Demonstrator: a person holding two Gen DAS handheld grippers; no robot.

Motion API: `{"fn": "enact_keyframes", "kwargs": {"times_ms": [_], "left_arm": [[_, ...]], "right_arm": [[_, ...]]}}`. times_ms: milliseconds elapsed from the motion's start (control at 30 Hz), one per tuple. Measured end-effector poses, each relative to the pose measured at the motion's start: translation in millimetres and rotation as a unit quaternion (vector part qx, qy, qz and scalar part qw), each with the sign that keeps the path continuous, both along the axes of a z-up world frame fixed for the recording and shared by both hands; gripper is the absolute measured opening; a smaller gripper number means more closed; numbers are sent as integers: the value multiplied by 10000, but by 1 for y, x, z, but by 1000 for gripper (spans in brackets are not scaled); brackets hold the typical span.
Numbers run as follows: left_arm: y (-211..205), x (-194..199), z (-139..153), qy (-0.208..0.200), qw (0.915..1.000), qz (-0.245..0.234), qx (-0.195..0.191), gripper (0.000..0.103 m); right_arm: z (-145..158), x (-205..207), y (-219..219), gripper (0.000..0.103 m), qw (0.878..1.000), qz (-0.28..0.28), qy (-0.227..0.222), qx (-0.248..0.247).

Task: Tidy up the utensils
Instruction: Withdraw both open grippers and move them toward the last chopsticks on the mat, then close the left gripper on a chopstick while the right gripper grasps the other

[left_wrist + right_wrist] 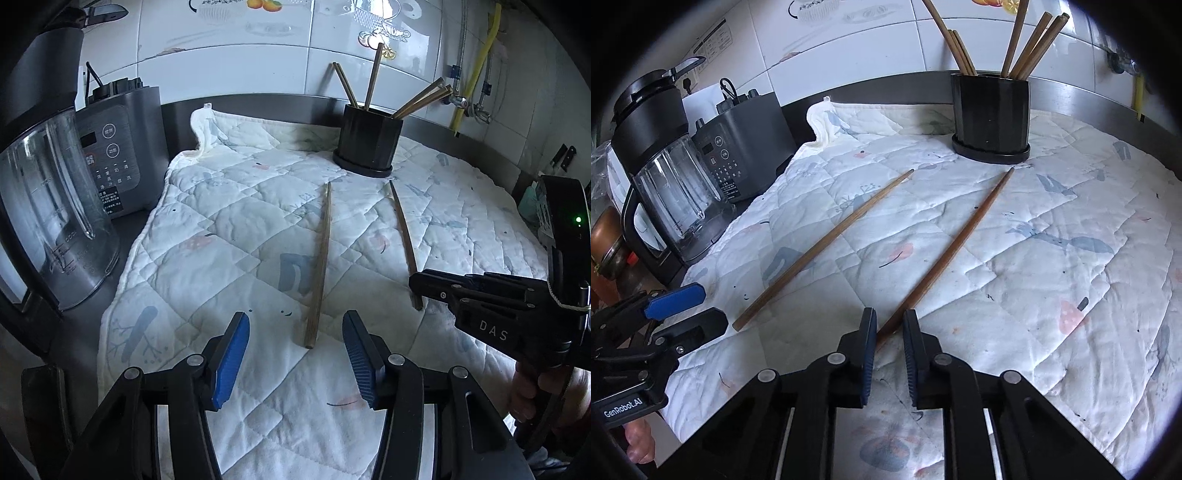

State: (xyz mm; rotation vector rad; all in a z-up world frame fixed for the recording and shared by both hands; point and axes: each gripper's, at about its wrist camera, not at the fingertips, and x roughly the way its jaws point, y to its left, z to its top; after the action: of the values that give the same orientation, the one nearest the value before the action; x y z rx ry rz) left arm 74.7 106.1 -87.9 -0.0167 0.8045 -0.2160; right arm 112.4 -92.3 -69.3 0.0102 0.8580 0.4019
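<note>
2 chopsticks lie on the quilted cloth (1015, 258), near the counter's front edge.
The right gripper (889, 325) pinches the right chopstick (945, 254) at its thick near end; the left gripper (295, 332) gapes half-wide around the left chopstick (319, 269). Light, stiff, slippery sticks. The black holder (369, 147) stands at the back edge.

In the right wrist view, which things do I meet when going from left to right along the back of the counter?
Glass blender jug → dark grey appliance base → bunched corner of the quilted cloth → black chopstick holder.
</note>
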Motion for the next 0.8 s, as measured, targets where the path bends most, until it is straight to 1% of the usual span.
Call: {"fn": "enact_keyframes", "kwargs": {"times_ms": [67,167,300,333,467,533,633,800], "left_arm": [[-6,6,-2,29,10000,-78,8,50],[-15,14,-7,64,9998,-161,74,45],[-23,23,-14,126,9996,-192,156,37],[-24,25,-16,141,9996,-194,173,31],[-26,30,-23,211,9993,-234,196,17],[-29,30,-25,186,9992,-240,253,16],[-31,30,-26,150,9991,-228,336,8],[-28,29,-24,100,9994,-226,240,7]], "right_arm": [[2,-2,-4,10,10000,27,-30,-32],[5,-6,-13,9,9997,5,-106,-219],[5,-8,-32,8,9994,-109,-111,-321],[6,-8,-37,8,9994,-147,-91,-298],[8,-4,-45,8,9999,-141,62,46],[9,-4,-44,8,9998,-135,73,116],[8,-4,-42,8,9996,-110,116,242],[5,-1,-40,10,9975,-205,334,587]]}}
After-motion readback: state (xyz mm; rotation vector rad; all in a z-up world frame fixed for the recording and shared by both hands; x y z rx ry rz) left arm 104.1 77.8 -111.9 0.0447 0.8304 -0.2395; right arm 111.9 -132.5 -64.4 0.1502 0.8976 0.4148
